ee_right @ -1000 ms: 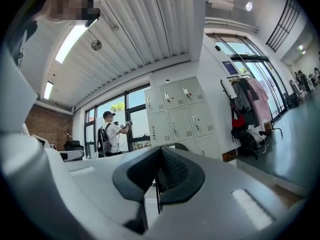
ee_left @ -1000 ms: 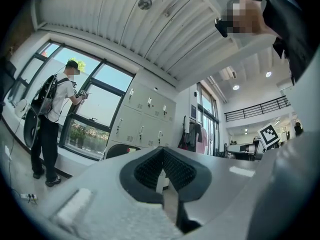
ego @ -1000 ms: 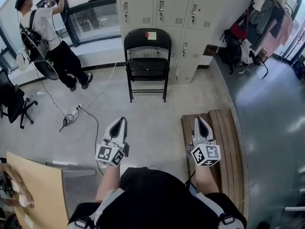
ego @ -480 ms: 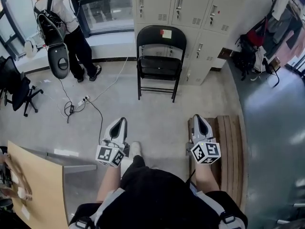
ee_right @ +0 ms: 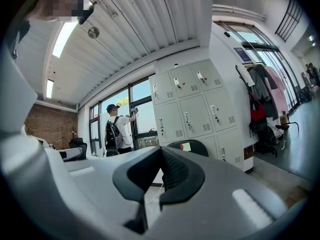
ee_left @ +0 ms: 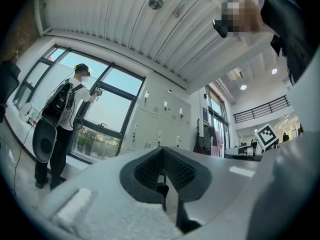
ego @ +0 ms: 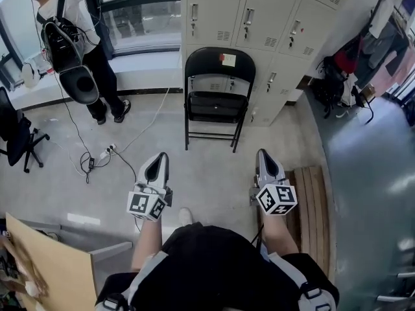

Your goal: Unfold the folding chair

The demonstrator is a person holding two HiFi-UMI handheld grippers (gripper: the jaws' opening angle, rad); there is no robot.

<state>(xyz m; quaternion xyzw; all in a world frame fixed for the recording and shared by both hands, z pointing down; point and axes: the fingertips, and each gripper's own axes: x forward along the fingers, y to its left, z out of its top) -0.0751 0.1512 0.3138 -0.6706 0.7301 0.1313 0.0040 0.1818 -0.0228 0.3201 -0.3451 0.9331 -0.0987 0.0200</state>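
A black folding chair (ego: 214, 99) stands on the grey floor in front of the lockers, its seat down and a small note stuck on its backrest. My left gripper (ego: 157, 158) is shut and holds nothing; it hangs well short of the chair, off to its left. My right gripper (ego: 264, 154) is shut too, level with the left one and off to the chair's right. In the right gripper view the chair's backrest (ee_right: 192, 146) peeks over the shut right gripper (ee_right: 161, 152). In the left gripper view the shut left gripper (ee_left: 164, 152) hides the chair.
Grey lockers (ego: 259, 11) stand behind the chair. A person with a backpack (ego: 68, 37) works at the window, far left. A cable and power strip (ego: 97, 155) lie on the floor. A slatted wooden bench (ego: 314, 199) is beside my right arm, bags and clothes (ego: 350, 70) far right, a board (ego: 45, 264) near left.
Both grippers have moved forward toward the chair, which now stands nearer and larger in the head view. The wooden bench has slid back beside me. Both grippers stayed shut.
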